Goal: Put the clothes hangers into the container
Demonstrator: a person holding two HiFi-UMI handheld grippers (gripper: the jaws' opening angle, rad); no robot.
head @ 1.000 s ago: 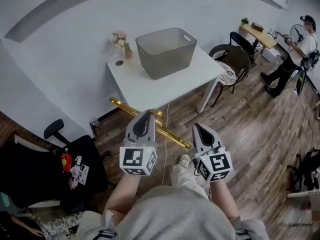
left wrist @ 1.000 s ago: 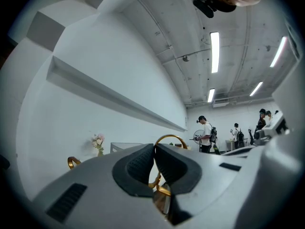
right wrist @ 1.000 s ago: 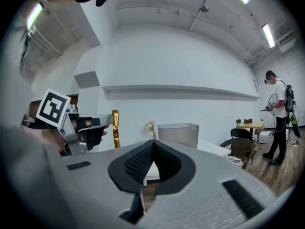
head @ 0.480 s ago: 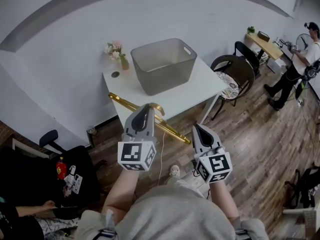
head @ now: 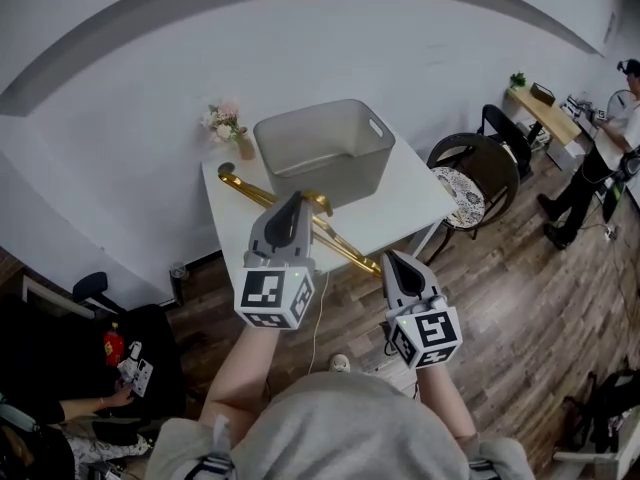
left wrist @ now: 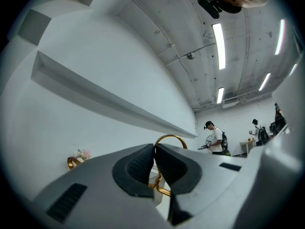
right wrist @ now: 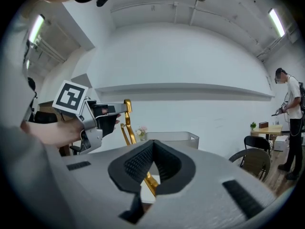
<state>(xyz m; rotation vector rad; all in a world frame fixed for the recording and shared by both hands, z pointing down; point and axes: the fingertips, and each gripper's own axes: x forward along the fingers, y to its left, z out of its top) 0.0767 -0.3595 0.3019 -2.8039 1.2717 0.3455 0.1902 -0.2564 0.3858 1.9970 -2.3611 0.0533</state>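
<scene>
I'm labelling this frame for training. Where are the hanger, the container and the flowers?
hanger (head: pixel 352 252): head view, on the gold bar between the two grippers.
container (head: pixel 335 171): head view, on its front wall.
flowers (head: pixel 222 120): head view, on the blossoms.

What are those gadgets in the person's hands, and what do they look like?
Each is a grey plastic tool with two jaws, tapering to a point: the left gripper and the right gripper. Black ribbed pads line the jaws. A white cube printed with black square markers sits at the rear of each. No cables show. The person wears a light grey top.
</scene>
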